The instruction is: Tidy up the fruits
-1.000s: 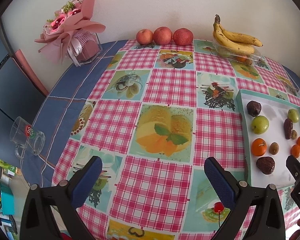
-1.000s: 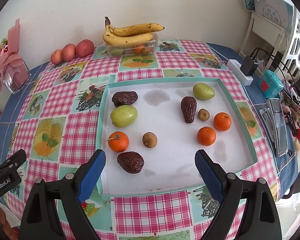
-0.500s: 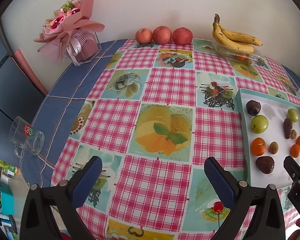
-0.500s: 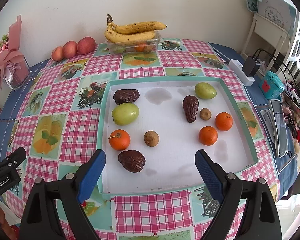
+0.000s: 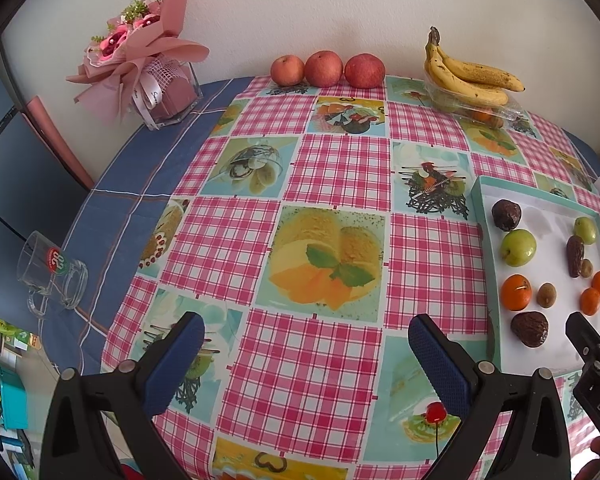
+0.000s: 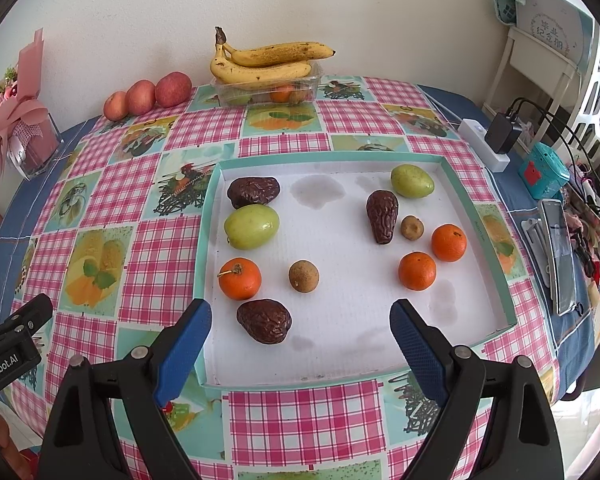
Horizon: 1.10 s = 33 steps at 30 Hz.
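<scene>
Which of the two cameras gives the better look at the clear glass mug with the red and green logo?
The left wrist view. There the clear glass mug with the red and green logo stands in full at the left edge, on the blue cloth, handle towards the camera. The right wrist view does not show it at all; its picture centres on the white tray of fruit.

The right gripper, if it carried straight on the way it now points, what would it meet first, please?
Probably the wrinkled dark fruit nearest in the tray, just ahead between the right gripper and its open fingers; depth is uncertain.
</scene>
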Each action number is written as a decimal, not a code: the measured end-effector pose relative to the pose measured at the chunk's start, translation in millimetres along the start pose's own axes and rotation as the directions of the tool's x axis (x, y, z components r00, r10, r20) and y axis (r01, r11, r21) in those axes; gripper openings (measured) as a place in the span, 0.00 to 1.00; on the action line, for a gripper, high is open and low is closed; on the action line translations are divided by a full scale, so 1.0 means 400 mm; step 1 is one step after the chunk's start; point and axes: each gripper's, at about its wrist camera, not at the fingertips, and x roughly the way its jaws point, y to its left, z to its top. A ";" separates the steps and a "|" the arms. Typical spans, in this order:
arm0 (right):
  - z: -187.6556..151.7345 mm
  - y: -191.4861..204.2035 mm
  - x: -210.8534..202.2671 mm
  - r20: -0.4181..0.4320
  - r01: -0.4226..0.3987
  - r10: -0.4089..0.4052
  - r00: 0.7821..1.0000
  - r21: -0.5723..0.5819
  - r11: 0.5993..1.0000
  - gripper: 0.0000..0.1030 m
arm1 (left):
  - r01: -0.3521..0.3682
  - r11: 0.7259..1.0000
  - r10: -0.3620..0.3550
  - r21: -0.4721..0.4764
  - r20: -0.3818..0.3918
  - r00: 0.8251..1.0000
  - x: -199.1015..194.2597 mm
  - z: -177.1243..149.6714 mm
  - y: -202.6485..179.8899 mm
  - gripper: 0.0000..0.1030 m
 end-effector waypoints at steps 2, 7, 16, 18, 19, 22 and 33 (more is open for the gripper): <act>0.000 0.001 0.000 0.000 0.000 0.000 1.000 0.001 1.000 0.88 | 0.000 1.000 0.000 0.000 -0.001 1.000 0.000 -0.001 -0.001 1.00; 0.000 0.002 0.001 -0.001 0.000 0.000 1.000 0.001 1.000 0.88 | 0.001 1.000 -0.001 0.001 0.001 1.000 0.000 -0.001 0.000 1.00; -0.001 0.005 0.001 -0.001 0.002 -0.002 1.000 0.002 1.000 0.88 | 0.002 1.000 -0.002 0.002 -0.001 1.000 0.001 0.001 0.001 1.00; -0.001 0.004 0.001 -0.001 0.002 -0.002 1.000 0.002 1.000 0.88 | 0.003 1.000 -0.003 0.000 -0.002 1.000 0.001 -0.001 0.002 1.00; -0.001 0.004 0.001 -0.002 0.002 -0.002 1.000 0.002 1.000 0.88 | 0.004 1.000 -0.004 0.000 -0.002 1.000 0.001 -0.001 0.001 1.00; -0.001 0.004 0.001 -0.002 0.001 -0.001 1.000 0.002 1.000 0.88 | 0.002 1.000 -0.002 -0.003 -0.003 1.000 0.001 -0.001 0.001 1.00; 0.000 0.004 0.001 -0.004 0.002 -0.002 1.000 0.002 1.000 0.88 | 0.000 1.000 0.000 -0.012 -0.005 1.000 0.000 -0.001 0.002 1.00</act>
